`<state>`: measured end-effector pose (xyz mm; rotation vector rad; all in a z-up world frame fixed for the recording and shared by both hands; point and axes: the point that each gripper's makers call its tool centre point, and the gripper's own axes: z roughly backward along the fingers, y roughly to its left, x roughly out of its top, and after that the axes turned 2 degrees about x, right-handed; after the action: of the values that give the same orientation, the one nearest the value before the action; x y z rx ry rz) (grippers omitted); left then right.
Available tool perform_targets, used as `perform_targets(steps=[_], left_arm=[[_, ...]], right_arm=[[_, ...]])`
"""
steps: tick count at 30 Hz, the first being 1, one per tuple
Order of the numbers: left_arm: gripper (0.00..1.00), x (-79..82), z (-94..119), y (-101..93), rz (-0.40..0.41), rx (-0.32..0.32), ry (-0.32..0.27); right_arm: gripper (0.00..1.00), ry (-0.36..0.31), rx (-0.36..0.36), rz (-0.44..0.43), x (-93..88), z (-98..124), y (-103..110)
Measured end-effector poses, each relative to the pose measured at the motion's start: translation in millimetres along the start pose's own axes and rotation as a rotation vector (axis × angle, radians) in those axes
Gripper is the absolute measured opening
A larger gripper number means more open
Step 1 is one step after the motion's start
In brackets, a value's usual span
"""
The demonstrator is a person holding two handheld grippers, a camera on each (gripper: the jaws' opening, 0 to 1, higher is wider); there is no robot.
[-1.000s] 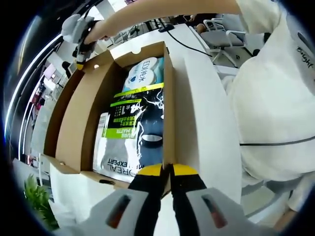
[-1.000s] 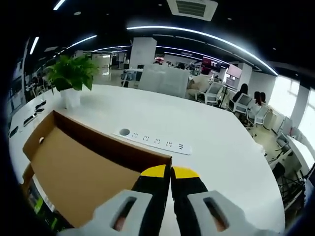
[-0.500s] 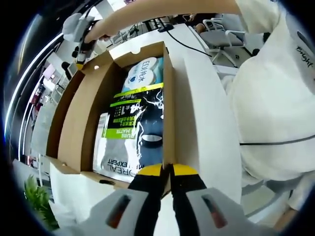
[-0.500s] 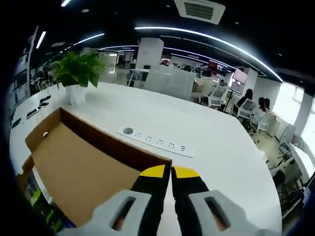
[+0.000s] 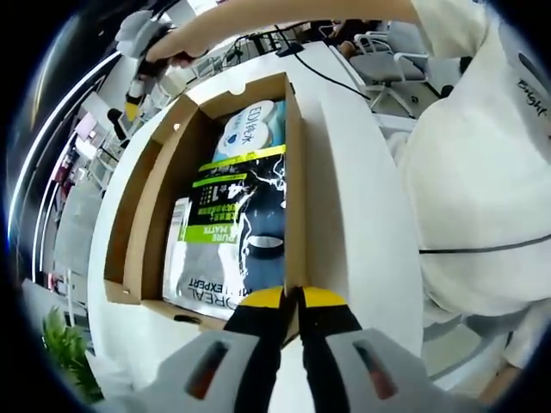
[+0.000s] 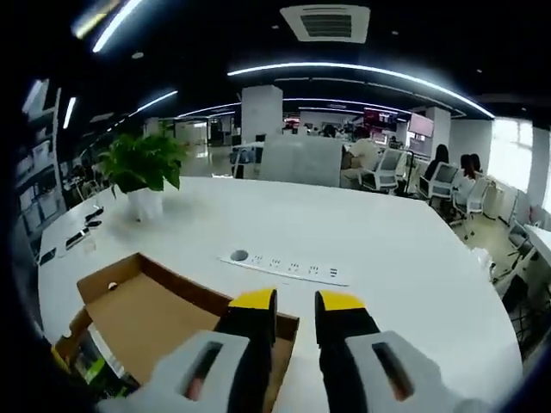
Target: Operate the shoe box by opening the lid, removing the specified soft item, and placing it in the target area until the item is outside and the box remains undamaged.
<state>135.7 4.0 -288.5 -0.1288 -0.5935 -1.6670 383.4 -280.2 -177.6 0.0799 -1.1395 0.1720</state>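
The left tongs [image 5: 291,297] pinch the near wall of the open shoe box [image 5: 297,172]. The right tongs [image 6: 296,303] are spread apart, holding nothing, just above the lid's edge [image 6: 164,310]. Soft packets [image 5: 237,215] lie inside the box, and the white worktop [image 6: 379,249] has lots of open room.

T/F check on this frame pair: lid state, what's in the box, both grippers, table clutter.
1. The shoe box lid is folded open. True.
2. The box is empty. False: printed soft packs lie inside.
3. The left gripper is shut on the box's near wall. True.
4. The right gripper is clamped on the lid. False: its jaws stand apart, above the lid's edge.
5. A power strip lies on the white table beyond the lid. True.
6. The potted plant sits inside the box. False: it stands on the table, apart from the box.
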Motion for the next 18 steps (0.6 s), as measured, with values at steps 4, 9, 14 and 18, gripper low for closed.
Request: perform_targets(steps=[4,9,14,18], left_arm=[[0.05,0.1,0.0,0.0,0.004,-0.003,0.000],[0.05,-0.1,-0.1,0.1,0.005,-0.011,0.004],[0.05,-0.2,0.0,0.2,0.009,-0.013,0.004],[0.05,-0.2,0.0,0.1,0.012,-0.013,0.004]], right_arm=[[0.19,-0.037,0.048,0.040,7.6,9.4,2.9],[0.31,-0.075,0.078,0.010,15.8,18.6,-6.8],[0.45,-0.185,0.287,-0.121,26.7,36.2,7.5],[0.54,-0.235,0.338,-0.194,30.2,43.5,1.2]])
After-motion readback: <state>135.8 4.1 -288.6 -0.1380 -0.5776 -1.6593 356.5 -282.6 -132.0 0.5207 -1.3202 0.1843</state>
